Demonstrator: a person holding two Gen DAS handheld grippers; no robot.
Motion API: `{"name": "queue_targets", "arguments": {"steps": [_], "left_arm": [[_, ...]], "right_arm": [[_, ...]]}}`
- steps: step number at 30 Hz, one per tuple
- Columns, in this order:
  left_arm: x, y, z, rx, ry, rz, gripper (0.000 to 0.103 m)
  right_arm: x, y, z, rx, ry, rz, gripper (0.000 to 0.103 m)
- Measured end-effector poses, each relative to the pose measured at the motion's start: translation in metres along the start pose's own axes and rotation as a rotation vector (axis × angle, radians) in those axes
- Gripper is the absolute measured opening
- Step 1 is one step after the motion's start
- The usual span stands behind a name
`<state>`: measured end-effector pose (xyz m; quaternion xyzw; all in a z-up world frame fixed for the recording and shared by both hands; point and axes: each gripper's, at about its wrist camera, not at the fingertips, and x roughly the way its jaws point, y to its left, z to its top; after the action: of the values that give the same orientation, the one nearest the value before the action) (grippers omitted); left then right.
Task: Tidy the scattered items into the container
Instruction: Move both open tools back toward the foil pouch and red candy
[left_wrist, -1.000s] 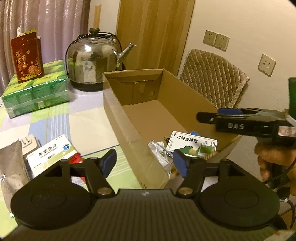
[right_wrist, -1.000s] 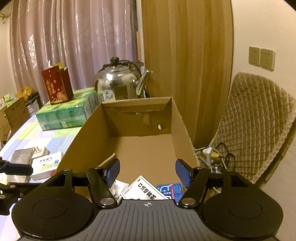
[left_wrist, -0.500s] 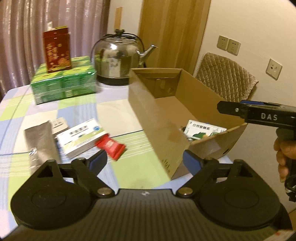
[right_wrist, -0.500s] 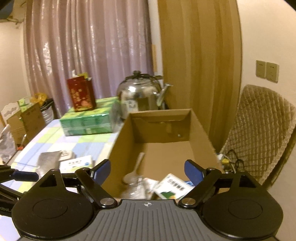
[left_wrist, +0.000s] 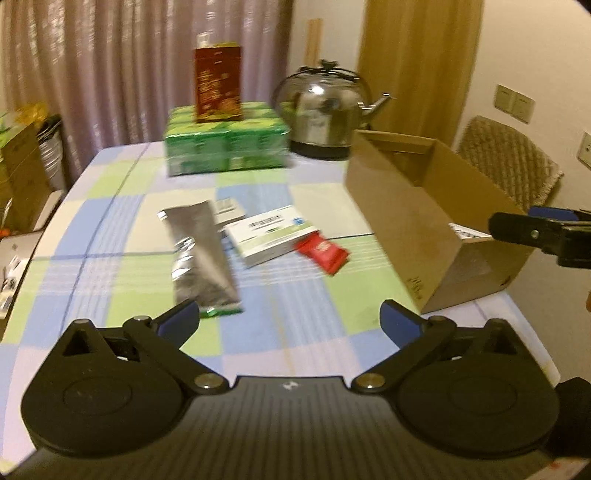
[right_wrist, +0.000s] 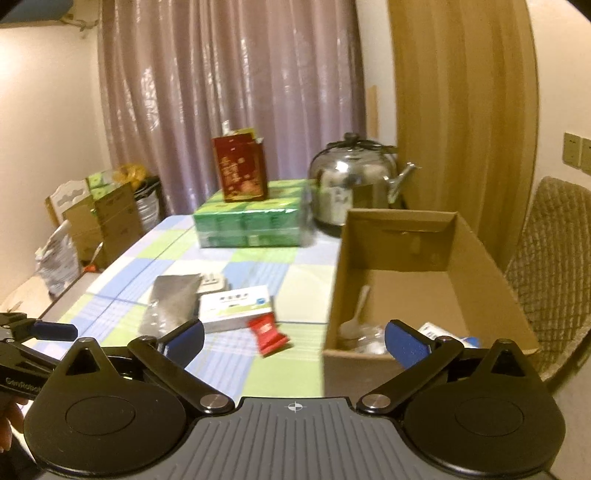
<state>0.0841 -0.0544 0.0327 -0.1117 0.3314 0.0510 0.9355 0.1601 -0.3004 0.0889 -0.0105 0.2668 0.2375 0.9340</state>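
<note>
In cardboard box (right_wrist: 424, 295): white spoon (right_wrist: 354, 314), medicine carton (right_wrist: 434, 328), clear wrapper (right_wrist: 369, 338).

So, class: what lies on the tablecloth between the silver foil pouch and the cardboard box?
A white medicine box and a red sachet lie between the silver foil pouch and the cardboard box; both wrist views show this.

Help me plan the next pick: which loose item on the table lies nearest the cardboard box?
The red packet, right of the white medicine box; the silver pouch lies farther from the cardboard box.
</note>
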Motion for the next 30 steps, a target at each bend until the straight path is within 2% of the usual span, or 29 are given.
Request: {"name": "queue_targets", "arguments": {"steps": [14, 22, 30], "left_arm": [[-0.026, 0.052, -0.024, -0.085, -0.013, 0.070, 0.102], [-0.024, 0.068, -0.026, -0.110, -0.025, 0.071, 0.102], [-0.008, 0.080, -0.020, -0.106, -0.002, 0.082, 0.102]], "right_arm": [[0.018, 0.050, -0.009, -0.062, 0.056, 0.075, 0.101], [0.035, 0.058, -0.011, -0.083, 0.090, 0.084, 0.101], [0.059, 0.063, -0.012, -0.103, 0.124, 0.098, 0.101]]}}
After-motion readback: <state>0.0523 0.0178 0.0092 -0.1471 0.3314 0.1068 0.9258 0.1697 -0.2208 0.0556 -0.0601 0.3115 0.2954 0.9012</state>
